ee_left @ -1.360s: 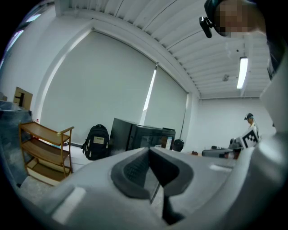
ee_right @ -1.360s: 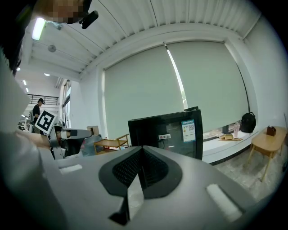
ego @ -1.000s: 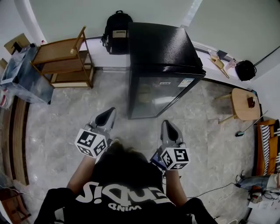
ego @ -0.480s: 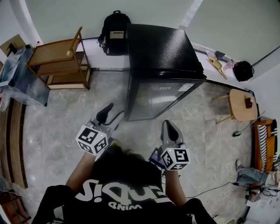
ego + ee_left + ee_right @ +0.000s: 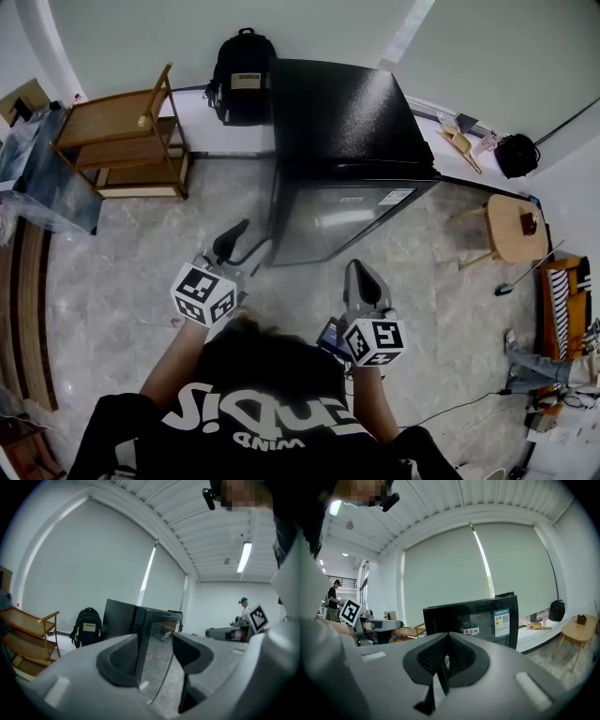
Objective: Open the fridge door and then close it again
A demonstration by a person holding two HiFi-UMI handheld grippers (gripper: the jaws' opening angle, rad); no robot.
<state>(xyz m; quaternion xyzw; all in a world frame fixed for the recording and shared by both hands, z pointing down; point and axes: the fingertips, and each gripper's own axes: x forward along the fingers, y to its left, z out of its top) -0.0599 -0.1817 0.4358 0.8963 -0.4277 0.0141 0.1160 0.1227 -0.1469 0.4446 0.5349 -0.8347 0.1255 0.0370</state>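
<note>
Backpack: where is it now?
Head view, top, left of centre: the backpack sits between the wooden shelf and the fridge, beside the fridge's back corner.

The pale marbled tile floor (image 5: 122, 272) carries the black fridge (image 5: 342, 112), which stands at 12 o'clock in the head view. An open wooden shelf rack (image 5: 117, 131) stands at 10 o'clock and a small round wooden table (image 5: 511, 225) at 3 o'clock. A black backpack (image 5: 239, 80) sits just left of the fridge, on a white ledge (image 5: 202, 112) along the wall.

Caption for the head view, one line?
Person faces the closed black fridge: left tongs, jaws just opening with nothing between, lead toward it; right tongs shut.
</note>
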